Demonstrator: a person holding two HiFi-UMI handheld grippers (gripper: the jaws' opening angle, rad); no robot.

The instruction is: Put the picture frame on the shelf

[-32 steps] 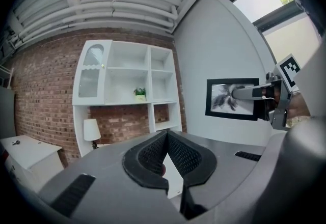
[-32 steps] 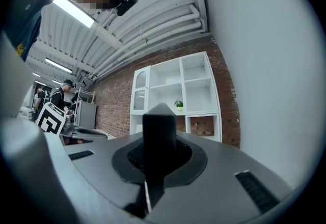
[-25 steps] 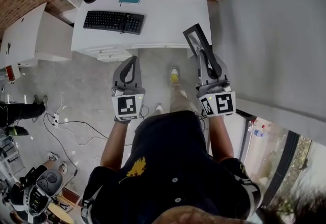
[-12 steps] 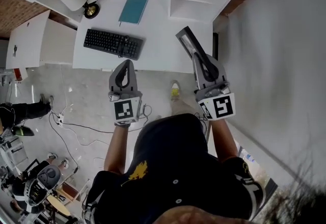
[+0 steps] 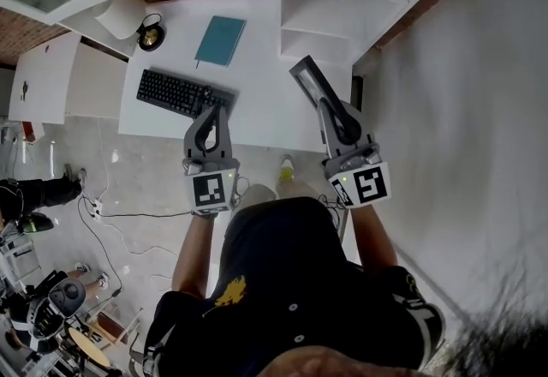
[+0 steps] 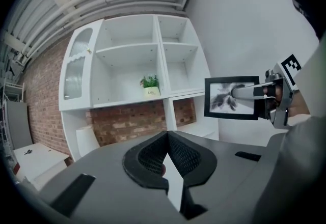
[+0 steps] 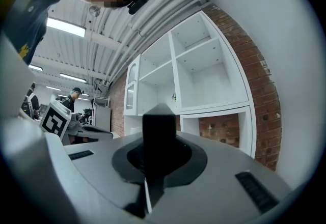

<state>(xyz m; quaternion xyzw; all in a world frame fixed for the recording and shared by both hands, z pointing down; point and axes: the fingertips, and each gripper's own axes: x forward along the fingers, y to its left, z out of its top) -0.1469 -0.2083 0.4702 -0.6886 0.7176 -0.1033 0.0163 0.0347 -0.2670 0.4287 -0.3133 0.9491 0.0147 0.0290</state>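
Note:
My right gripper [image 5: 326,103] is shut on a black picture frame [image 5: 306,76], held up over the right end of the white desk [image 5: 261,58]. The left gripper view shows the frame's front [image 6: 232,97] with a dark-and-white print, clamped at its right side by the right gripper [image 6: 253,92]. Seen from the right gripper view, the frame [image 7: 159,129] stands edge-on between the jaws. The white shelf unit [image 5: 318,0] rises behind the desk, its open compartments [image 7: 204,78] facing me. My left gripper [image 5: 213,109] is shut with nothing in it, level with the desk's front edge.
On the desk lie a black keyboard [image 5: 183,92], a teal notebook [image 5: 220,29] and a small lamp [image 5: 151,31]. A small potted plant [image 6: 150,86] stands in a middle shelf compartment. A white wall runs along the right. Cables lie on the floor at left.
Both grippers have moved forward toward the desk and shelf, the frame still in the right one. The shelf now fills more of the head view.

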